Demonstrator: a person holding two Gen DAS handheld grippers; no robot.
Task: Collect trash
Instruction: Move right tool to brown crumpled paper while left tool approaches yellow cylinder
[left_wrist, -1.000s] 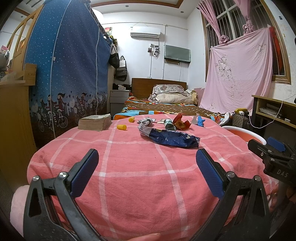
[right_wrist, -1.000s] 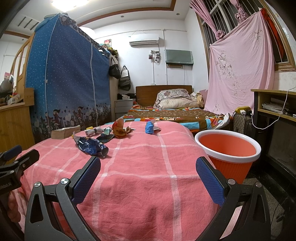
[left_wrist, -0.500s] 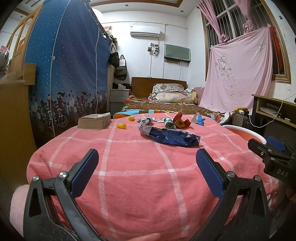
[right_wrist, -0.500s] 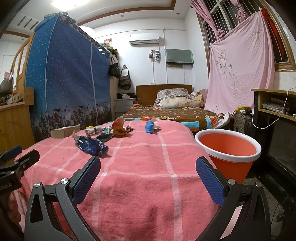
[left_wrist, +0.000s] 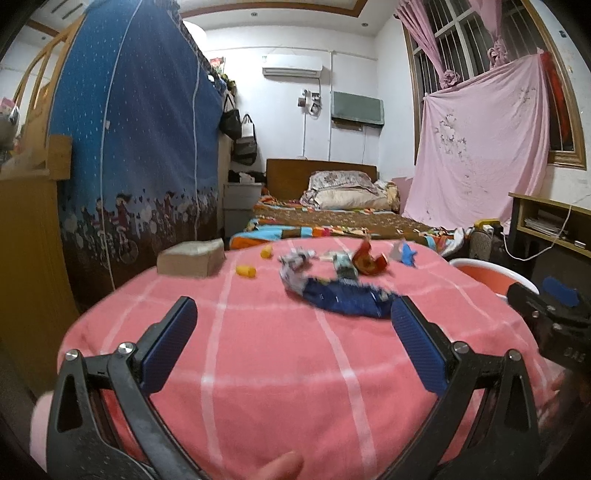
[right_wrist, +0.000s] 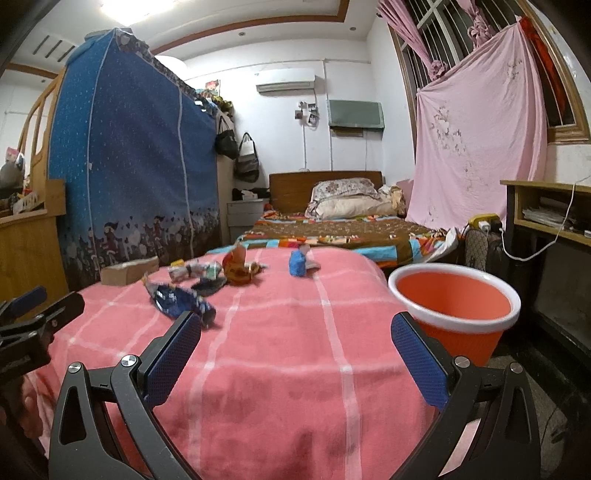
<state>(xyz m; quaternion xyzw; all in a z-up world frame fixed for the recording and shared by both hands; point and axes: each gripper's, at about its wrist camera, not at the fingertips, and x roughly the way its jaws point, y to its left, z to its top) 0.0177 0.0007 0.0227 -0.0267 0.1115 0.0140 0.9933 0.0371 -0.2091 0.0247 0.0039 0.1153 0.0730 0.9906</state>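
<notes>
Both claws have moved forward over the pink-covered counter (left_wrist: 258, 369) since half a second ago, and the trash now sits closer in each view, slightly blurred by the motion. The left claw (left_wrist: 291, 336) is spread wide and empty, its right pad just short of the dark blue wrapper (left_wrist: 343, 299), the nearest piece. Behind the wrapper lie a crumpled grey wrapper (left_wrist: 293, 258), a red wrapper (left_wrist: 367, 260), a small blue scrap (left_wrist: 406, 253) and two yellow bits (left_wrist: 245, 271). The right claw (right_wrist: 295, 341) is also apart and holding nothing, with the orange bin (right_wrist: 456, 310) beside the counter to its right. Nothing looks collected yet; the approach to a first grasp has likely begun.
</notes>
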